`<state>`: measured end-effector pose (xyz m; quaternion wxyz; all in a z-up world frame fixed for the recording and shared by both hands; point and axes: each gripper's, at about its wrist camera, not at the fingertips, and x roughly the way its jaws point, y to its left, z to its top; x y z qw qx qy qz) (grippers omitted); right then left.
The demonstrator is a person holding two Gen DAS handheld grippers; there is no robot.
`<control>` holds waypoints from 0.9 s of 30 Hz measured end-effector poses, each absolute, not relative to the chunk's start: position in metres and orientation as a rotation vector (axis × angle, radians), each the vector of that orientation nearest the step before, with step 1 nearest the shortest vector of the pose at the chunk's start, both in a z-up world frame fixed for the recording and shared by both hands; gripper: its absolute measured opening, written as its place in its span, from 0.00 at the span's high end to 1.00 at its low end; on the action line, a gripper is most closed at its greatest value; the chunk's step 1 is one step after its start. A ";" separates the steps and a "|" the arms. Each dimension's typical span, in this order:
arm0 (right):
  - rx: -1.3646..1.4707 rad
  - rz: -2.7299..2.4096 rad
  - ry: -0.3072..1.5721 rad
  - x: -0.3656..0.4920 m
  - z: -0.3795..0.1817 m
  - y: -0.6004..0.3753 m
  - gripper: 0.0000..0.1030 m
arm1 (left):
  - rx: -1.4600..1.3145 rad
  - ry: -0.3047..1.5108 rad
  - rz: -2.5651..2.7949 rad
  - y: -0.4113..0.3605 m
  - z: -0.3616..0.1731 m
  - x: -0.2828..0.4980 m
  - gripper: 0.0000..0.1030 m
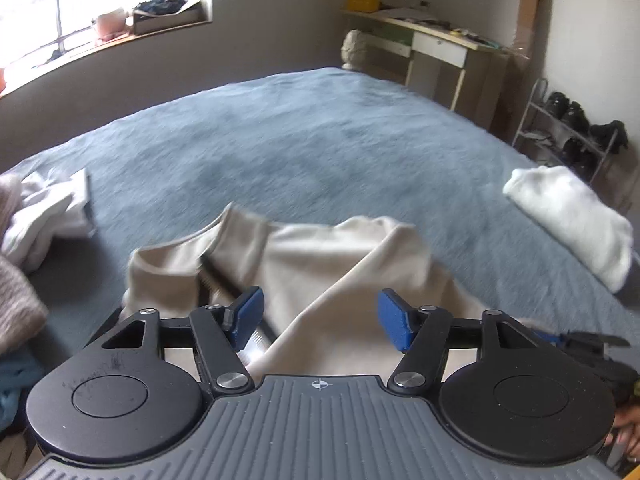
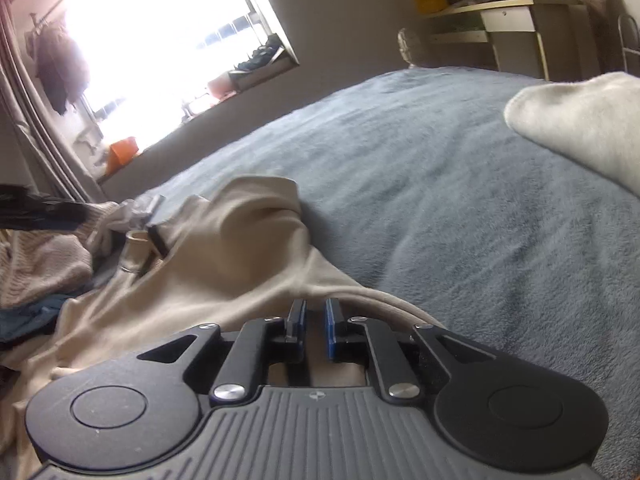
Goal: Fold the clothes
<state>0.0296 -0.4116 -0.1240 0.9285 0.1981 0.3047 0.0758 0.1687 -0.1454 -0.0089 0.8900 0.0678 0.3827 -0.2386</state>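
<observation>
The beige garment (image 1: 320, 276) lies crumpled on the near edge of the bed (image 1: 320, 140), which is covered in a blue-grey blanket. The left gripper (image 1: 320, 316) hovers above it, jaws spread wide, holding nothing. The right gripper (image 2: 314, 320) sits low at the garment's near edge; its jaws are nearly closed with a narrow gap, and whether cloth is pinched between them cannot be told. A folded white garment (image 1: 568, 220) rests on the bed to the right, well apart. A heap of unfolded clothes (image 1: 40, 220) lies at the left edge. A desk (image 1: 440, 44) stands against the far wall.
</observation>
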 end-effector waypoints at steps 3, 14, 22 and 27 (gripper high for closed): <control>0.438 0.161 0.607 0.043 -0.116 -0.413 0.82 | 0.192 0.870 -0.568 -0.197 -0.022 0.204 0.27; 0.440 0.164 0.671 0.072 -0.154 -0.405 0.82 | 0.353 1.044 -0.516 -0.309 -0.076 0.267 0.28; 0.485 0.176 0.635 0.066 -0.161 -0.411 0.82 | 0.548 1.129 -0.417 -0.341 -0.106 0.277 0.55; 0.490 0.180 0.624 0.066 -0.161 -0.411 0.83 | 0.506 1.125 -0.381 -0.326 -0.101 0.280 0.82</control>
